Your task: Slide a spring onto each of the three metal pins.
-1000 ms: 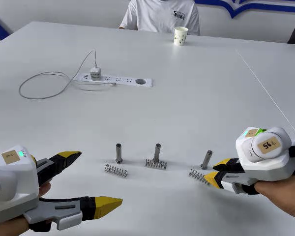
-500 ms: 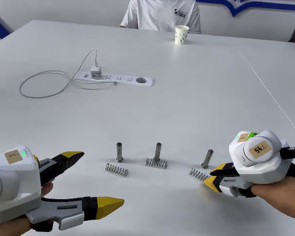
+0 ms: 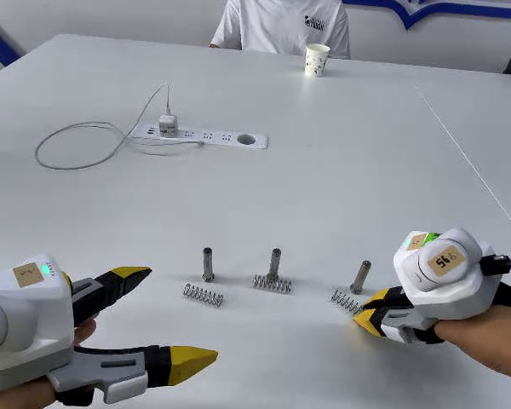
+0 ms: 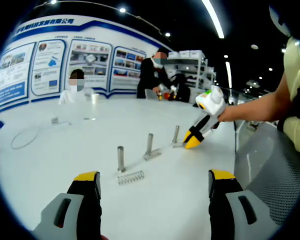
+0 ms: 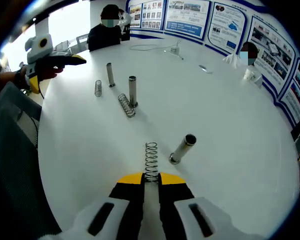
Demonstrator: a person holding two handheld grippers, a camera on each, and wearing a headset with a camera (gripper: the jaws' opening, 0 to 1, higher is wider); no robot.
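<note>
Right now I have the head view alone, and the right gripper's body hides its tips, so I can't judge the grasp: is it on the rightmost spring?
Observer: Yes. In the right gripper view the right gripper has its jaws closed on the near end of the rightmost spring.
Operator: Does the spring touch its pin?
Observer: No, the rightmost pin stands just beside it, with a gap between them.
</note>
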